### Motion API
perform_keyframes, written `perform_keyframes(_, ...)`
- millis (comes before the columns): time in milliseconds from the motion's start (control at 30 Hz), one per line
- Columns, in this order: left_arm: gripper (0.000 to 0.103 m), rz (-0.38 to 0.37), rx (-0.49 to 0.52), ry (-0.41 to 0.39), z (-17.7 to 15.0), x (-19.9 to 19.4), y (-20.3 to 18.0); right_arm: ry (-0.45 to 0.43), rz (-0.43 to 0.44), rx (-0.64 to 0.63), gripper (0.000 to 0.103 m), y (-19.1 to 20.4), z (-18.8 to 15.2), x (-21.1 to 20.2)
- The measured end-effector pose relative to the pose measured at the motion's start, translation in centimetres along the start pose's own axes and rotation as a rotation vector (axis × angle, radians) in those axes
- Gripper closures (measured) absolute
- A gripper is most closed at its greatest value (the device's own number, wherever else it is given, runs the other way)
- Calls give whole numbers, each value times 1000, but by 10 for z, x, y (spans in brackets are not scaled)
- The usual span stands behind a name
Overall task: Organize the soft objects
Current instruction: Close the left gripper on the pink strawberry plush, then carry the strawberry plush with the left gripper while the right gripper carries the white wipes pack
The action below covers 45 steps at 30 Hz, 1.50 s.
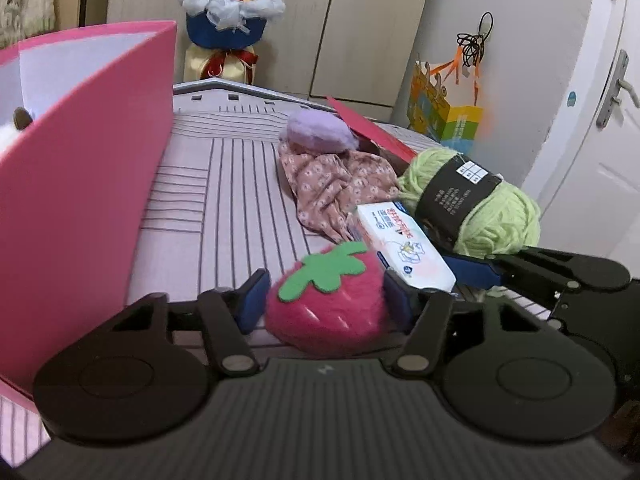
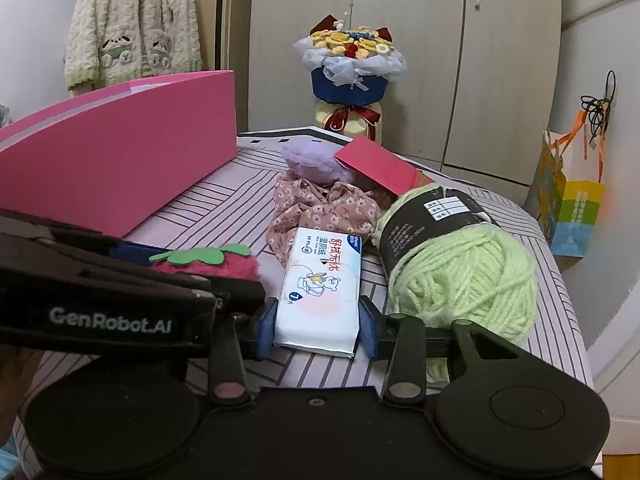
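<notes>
The left gripper [image 1: 325, 294] sits at lower centre of its view, its blue pads flanking the pink plush strawberry with green felt leaves [image 1: 324, 308] and touching both sides: clamped on it. The right gripper [image 2: 316, 328] sits at lower centre of its view, its pads against both long sides of the white rectangular wet-wipe pack [image 2: 320, 296]: clamped on it. Both items rest on the striped lilac bedcover [image 1: 224, 208]. The lime-green yarn ball with black label [image 2: 460, 272] lies right of the pack; the open pink cardboard box [image 1: 80, 184] occupies the left of the frame
</notes>
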<state>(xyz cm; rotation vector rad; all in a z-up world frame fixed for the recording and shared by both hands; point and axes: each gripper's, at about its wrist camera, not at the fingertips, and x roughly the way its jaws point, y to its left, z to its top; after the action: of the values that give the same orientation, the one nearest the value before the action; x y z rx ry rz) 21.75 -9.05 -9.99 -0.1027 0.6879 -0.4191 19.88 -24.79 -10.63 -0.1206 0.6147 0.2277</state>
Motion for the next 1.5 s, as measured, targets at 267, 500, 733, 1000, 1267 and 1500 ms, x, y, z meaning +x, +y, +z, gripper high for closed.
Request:
perform_keyframes(267,54,0,28,-5,-5,-4,-6,-26,-26,11,58,4,-8,-9)
perform_keyframes(500,56,-1,42,-36,-15,-22,-11,-80,-67,-42,58,18,-20,-20)
perform_keyframes(733,56,6,62,-65,-21,-44,-14,-106,-43,-22,58,21,-26,-35)
perform_keyframes(1000,56,-58,55,-81,-35,-80,-6,-107,76,95,57,18,-39,-61)
perform_keyframes(1267,56,-62,77,-60,-36,-122,0,-153,147,126,57,23,-35,-94)
perform_keyframes(1500,56,-67,113,14,-40,-146,11,-117,241,91,57,25,-23,-113)
